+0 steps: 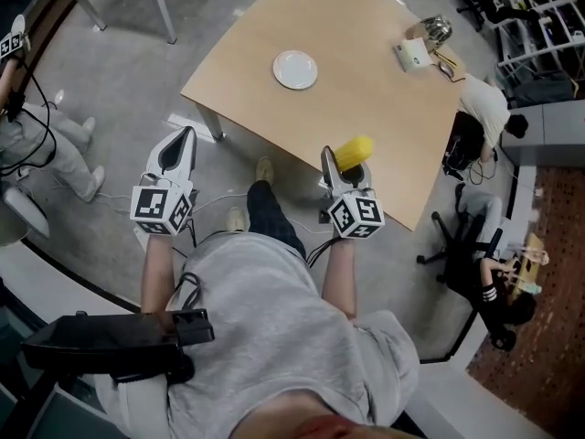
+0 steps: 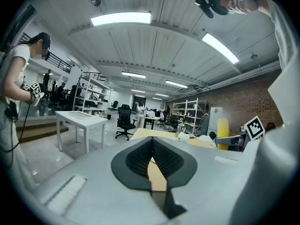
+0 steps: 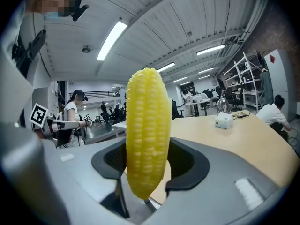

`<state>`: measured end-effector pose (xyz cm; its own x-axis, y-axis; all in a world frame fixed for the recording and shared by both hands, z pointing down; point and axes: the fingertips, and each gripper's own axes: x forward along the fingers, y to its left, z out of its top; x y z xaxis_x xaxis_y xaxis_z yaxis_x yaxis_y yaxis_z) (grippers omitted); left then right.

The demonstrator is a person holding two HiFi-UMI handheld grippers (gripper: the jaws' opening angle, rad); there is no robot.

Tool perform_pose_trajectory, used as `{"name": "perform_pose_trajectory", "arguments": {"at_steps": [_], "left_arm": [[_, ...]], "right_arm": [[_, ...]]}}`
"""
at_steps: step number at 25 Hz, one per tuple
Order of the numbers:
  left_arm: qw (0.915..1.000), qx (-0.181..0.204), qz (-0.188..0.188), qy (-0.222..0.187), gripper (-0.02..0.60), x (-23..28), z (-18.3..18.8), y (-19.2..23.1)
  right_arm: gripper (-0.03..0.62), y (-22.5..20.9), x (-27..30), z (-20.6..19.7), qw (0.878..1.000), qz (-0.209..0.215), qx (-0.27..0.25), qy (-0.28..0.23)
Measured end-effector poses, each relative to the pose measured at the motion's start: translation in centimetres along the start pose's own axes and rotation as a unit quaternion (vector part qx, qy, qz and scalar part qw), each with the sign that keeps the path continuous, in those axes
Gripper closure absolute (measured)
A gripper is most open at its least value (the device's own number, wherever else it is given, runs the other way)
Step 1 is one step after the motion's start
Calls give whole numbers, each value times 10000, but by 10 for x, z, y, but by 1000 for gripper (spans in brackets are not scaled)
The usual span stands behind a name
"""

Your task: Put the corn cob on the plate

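Observation:
A yellow corn cob (image 3: 146,137) stands upright in my right gripper (image 3: 146,172), whose jaws are shut on its lower half. In the head view the corn cob (image 1: 354,152) pokes out of the right gripper (image 1: 340,172) at the near edge of the wooden table (image 1: 366,80). A small white plate (image 1: 295,69) lies farther in on the table, to the upper left of the cob. My left gripper (image 1: 178,154) hangs over the floor left of the table, jaws shut with nothing between them (image 2: 153,165).
A white box (image 1: 409,55) and a shiny kettle (image 1: 437,31) sit at the table's far right corner. People stand at the left (image 1: 27,126) and sit at the right (image 1: 484,108). A white table (image 2: 79,121) and an office chair (image 2: 124,121) stand beyond.

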<state>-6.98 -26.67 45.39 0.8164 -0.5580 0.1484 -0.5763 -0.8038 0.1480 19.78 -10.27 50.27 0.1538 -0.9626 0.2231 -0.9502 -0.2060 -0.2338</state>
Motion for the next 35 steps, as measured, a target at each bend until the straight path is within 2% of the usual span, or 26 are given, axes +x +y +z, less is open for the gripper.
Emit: {"name": "perform_pose_trajectory", "arguments": {"at_steps": [12, 20, 27, 35], "left_arm": [[9999, -63, 39, 91, 563, 80, 2, 9], [9993, -141, 120, 324, 563, 121, -8, 19], [9977, -302, 167, 581, 563, 142, -23, 17], [9966, -410, 235, 678, 563, 152, -31, 10]], "right_arm": [[359, -48, 69, 5, 9995, 85, 19, 295], [359, -72, 119, -2, 9980, 186, 120, 584], [359, -85, 156, -14, 9931, 359, 112, 1111], [359, -96, 197, -33, 9847, 477, 61, 1675]]}}
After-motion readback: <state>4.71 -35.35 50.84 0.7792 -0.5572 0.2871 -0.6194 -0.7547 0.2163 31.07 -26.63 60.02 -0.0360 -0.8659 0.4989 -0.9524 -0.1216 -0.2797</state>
